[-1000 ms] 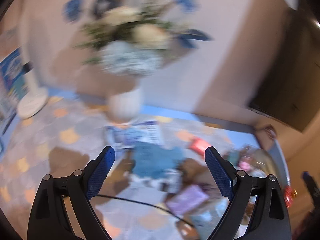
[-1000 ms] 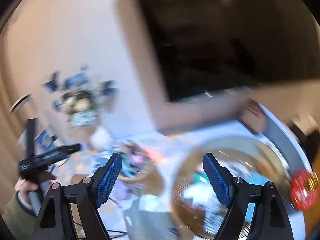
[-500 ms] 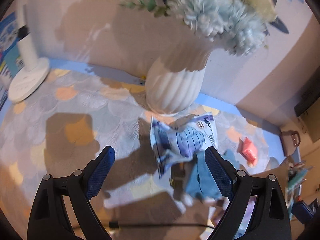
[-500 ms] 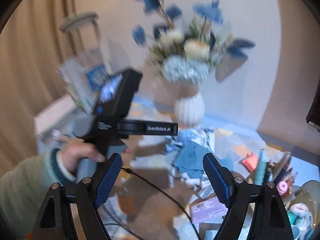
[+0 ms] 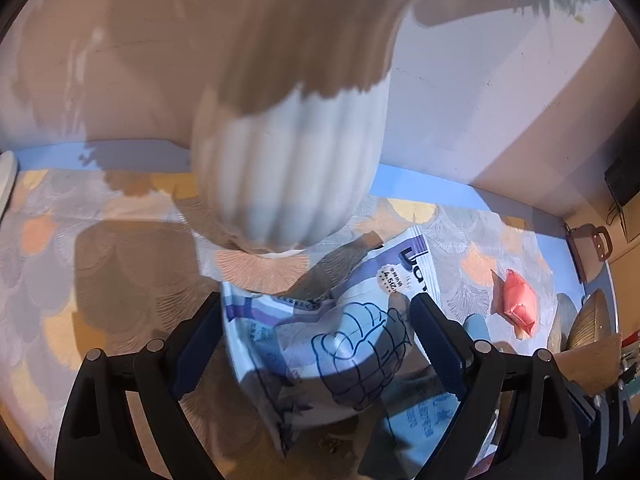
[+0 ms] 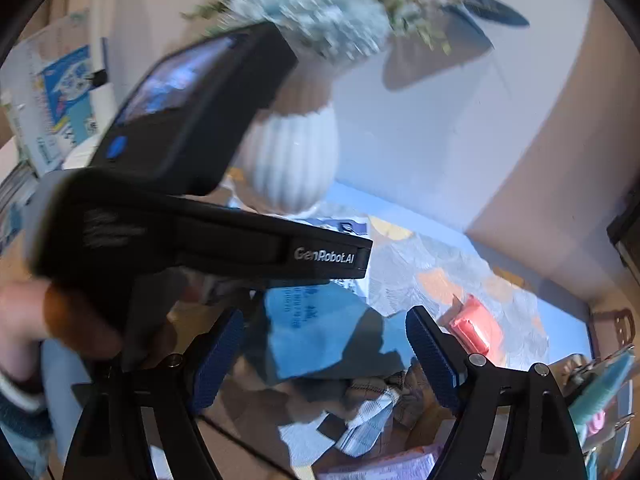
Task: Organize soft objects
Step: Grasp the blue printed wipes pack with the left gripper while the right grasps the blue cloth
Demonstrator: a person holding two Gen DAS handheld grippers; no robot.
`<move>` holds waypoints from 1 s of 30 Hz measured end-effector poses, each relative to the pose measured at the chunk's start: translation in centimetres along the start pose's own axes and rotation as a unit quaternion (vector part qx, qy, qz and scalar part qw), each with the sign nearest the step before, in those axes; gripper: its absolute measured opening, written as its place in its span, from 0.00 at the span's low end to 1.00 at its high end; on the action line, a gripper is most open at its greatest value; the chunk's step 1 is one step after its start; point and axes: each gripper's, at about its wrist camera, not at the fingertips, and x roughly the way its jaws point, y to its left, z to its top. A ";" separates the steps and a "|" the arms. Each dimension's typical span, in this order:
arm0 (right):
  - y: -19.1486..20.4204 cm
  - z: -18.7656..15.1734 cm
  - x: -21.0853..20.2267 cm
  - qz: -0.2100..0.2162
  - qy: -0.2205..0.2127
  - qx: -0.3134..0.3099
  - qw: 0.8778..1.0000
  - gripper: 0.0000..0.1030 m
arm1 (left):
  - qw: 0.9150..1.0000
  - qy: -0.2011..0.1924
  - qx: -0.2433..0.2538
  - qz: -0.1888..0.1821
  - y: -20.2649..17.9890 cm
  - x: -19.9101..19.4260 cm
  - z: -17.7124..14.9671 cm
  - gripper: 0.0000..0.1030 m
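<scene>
A soft white and purple packet point(image 5: 340, 344) with a blue line drawing lies on the patterned tablecloth in front of a white ribbed vase point(image 5: 288, 168). My left gripper point(image 5: 316, 340) is open, with its jaws on either side of the packet, not closed on it. In the right wrist view my right gripper point(image 6: 326, 348) is open and empty above a blue cloth point(image 6: 320, 332). The left gripper's black body point(image 6: 192, 236) crosses that view, held by a hand. A pink soft packet point(image 5: 518, 306) lies to the right and also shows in the right wrist view point(image 6: 476, 328).
Blue and cream flowers point(image 6: 320, 12) fill the vase point(image 6: 292, 160). More packets and a checked cloth point(image 6: 384, 400) lie in a pile near the front. A woven basket point(image 5: 592, 324) stands at far right. The wall is close behind the vase.
My left gripper has moved forward and down to the purple packet by the vase. My right gripper has swung closer to the blue cloth and the pile.
</scene>
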 end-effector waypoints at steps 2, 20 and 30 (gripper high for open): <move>-0.4 0.1 0.8 -0.009 0.005 0.009 1.000 0.80 | 1.000 0.008 -0.009 -0.009 0.1 0.4 0.1 0.89; -1.1 -0.2 0.6 -0.008 -0.024 0.000 1.000 0.06 | 0.999 -0.030 -0.002 -0.029 0.0 -1.5 -0.9 0.43; -1.5 0.4 -4.9 0.022 -0.090 0.016 0.996 0.06 | 0.994 -0.097 -0.050 -0.030 2.2 -7.2 -0.9 0.34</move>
